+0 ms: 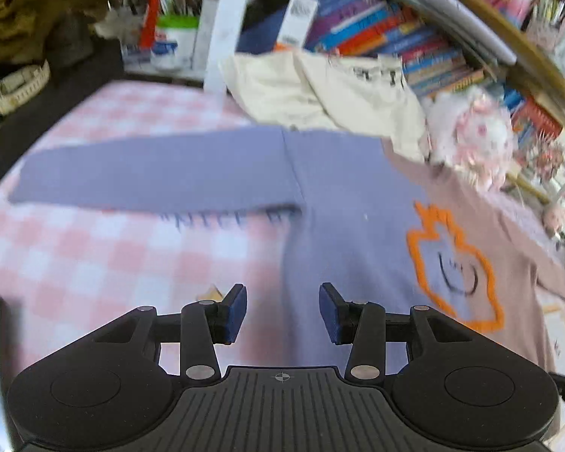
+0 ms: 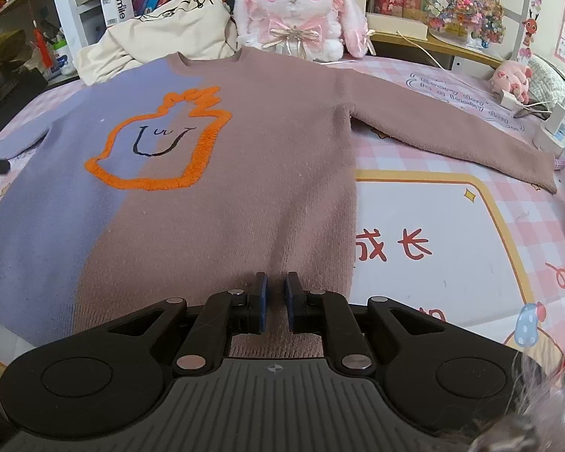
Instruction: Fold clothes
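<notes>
Left wrist: left tool [image 1: 282, 310] apart, empty | sweater [image 1: 342, 203] beneath

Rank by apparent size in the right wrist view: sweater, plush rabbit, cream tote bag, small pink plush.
1. sweater, by far the largest.
2-3. cream tote bag and plush rabbit: look similar, and the bag is partly hidden behind the sweater, so no ranking.
4. small pink plush, smallest, though it sits far off.
</notes>
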`<control>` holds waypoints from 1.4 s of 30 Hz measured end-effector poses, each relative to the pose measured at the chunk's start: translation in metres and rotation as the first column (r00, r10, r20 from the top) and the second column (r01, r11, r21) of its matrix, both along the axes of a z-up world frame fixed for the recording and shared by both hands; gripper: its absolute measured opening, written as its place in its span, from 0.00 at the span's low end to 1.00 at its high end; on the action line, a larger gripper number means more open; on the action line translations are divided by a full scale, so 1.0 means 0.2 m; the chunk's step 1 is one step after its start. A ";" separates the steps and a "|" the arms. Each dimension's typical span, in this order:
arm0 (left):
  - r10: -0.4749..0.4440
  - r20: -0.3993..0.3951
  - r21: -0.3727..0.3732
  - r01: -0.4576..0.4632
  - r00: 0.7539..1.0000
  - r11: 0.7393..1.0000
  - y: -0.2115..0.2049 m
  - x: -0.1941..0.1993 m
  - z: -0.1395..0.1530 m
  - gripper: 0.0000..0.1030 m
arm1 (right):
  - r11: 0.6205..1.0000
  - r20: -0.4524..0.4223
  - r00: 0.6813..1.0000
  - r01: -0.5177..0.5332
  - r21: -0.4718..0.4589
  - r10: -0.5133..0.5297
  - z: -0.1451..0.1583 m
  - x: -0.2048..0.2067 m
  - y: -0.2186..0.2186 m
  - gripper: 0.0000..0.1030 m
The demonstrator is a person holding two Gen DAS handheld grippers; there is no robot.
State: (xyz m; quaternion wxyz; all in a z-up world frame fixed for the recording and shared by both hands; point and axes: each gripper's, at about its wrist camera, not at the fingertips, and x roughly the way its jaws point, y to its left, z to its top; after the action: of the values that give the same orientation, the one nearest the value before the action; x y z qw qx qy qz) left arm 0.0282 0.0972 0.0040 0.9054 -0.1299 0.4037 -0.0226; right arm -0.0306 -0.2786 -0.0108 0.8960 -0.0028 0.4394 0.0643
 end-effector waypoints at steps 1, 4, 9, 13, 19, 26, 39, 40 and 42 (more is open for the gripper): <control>-0.006 -0.009 0.000 0.006 1.000 1.000 -0.01 0.00 -0.01 0.42 | 1.000 -0.002 1.000 0.003 0.003 -0.003 0.00 0.00 0.00 0.12; -0.033 -0.041 -0.003 0.033 0.999 0.999 -0.03 0.03 -0.04 0.41 | 0.996 0.001 0.998 0.069 0.052 -0.070 0.02 0.01 -0.03 0.24; -0.038 -0.062 -0.032 0.036 0.997 0.999 -0.04 0.04 -0.07 0.37 | 0.983 0.018 0.983 0.179 0.050 -0.181 0.04 0.00 -0.08 0.38; -0.031 -0.079 -0.075 0.025 0.996 0.997 -0.04 0.05 -0.08 0.11 | 0.976 -0.035 0.977 0.210 0.052 -0.208 0.00 0.01 -0.08 0.33; 0.005 -0.079 -0.087 -0.012 0.997 0.996 0.02 0.01 -0.10 0.04 | 0.990 -0.012 0.991 0.136 0.041 -0.136 -0.01 -0.01 0.00 0.14; -0.006 -0.075 -0.051 0.003 0.997 0.999 0.05 0.01 -0.10 0.04 | 0.993 0.021 0.993 0.114 0.024 -0.115 -0.02 0.01 0.04 0.14; -0.013 -0.070 -0.056 0.009 0.997 0.998 0.05 0.00 -0.10 0.04 | 0.990 0.006 0.991 0.135 0.039 -0.135 -0.01 0.03 0.00 0.14; -0.015 -0.069 -0.053 0.011 0.998 0.999 0.05 -0.01 -0.10 0.04 | 0.990 0.002 0.991 0.135 0.039 -0.135 -0.01 0.03 0.00 0.14; -0.019 -0.064 -0.048 0.015 0.998 0.999 0.04 -0.01 -0.10 0.04 | 0.993 -0.005 0.993 0.118 0.030 -0.118 -0.01 0.00 0.01 0.14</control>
State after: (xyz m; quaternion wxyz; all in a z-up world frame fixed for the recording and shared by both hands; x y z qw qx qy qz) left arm 0.0262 0.1061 -0.0164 0.8883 -0.1488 0.4331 -0.0357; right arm -0.0297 -0.2761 -0.0125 0.8975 0.0367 0.4391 0.0177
